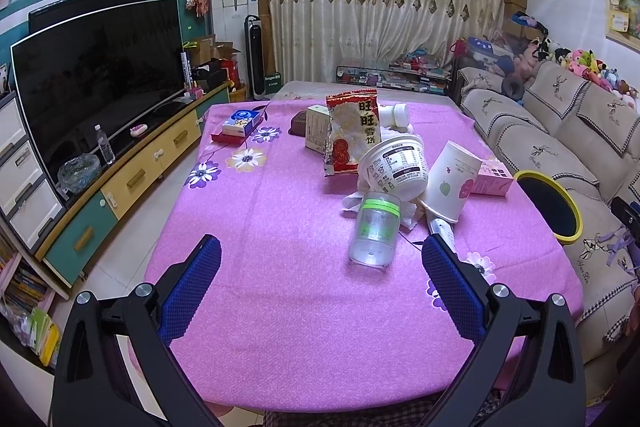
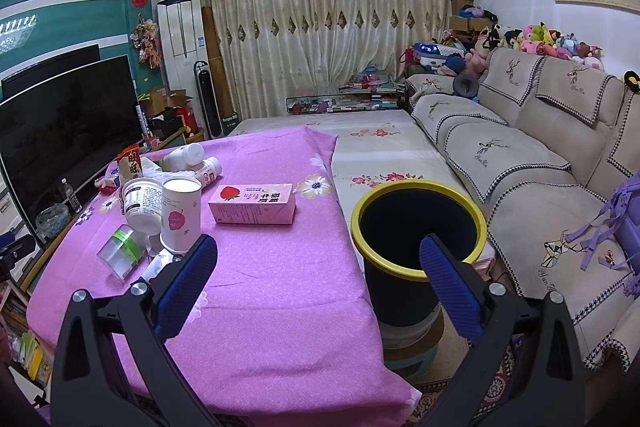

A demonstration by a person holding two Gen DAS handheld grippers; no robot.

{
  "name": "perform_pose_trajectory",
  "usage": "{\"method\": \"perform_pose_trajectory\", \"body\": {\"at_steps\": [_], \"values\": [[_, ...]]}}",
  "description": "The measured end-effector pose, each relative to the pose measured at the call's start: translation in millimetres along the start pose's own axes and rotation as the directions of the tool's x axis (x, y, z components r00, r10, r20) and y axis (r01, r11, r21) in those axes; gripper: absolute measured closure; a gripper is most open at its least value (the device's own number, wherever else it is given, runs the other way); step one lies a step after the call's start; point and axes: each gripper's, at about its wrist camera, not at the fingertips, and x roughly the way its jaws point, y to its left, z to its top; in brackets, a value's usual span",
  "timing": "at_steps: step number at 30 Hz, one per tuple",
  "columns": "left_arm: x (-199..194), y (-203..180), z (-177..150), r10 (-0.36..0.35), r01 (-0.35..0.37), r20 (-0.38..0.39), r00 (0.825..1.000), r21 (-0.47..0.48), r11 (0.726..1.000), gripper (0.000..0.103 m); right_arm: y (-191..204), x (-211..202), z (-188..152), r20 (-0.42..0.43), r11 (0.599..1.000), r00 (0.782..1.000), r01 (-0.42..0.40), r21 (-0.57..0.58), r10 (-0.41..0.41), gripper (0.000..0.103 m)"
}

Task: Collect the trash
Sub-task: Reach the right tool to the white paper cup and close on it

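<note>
1. The left gripper hangs above the pink tablecloth with its fingers spread wide, holding nothing.
2. The right gripper is likewise wide open and empty — one finger shows over the bin.
3. The trash — a clear jar, a paper cup, a white tub, a snack bag — lies clustered on the cloth.
4. A pink carton lies apart, nearer the bin.
5. The bin stands just beside the table, by the sofa.
</note>
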Motion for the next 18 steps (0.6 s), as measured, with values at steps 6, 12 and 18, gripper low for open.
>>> {"method": "perform_pose_trajectory", "body": {"at_steps": [6, 12, 18], "values": [[6, 3, -1, 0.004, -0.004, -0.005, 1.000, -0.006, 1.000, 0.004, 9, 16, 1, -0.015, 1.000, 1.000, -0.016, -0.014, 0.016, 0.007], [17, 4, -3, 0.000, -0.001, -0.022, 1.000, -0.004, 1.000, 0.004, 44, 57, 5, -0.071, 0.990, 0.989, -0.133, -0.039, 0.130, 0.007], [32, 8, -5, 0.006, -0.006, -0.032, 0.999, 0.000, 1.000, 0.004, 83, 96, 13, -0.116, 0.970, 0.967, -0.236, -0.051, 0.229, 0.007]]}}
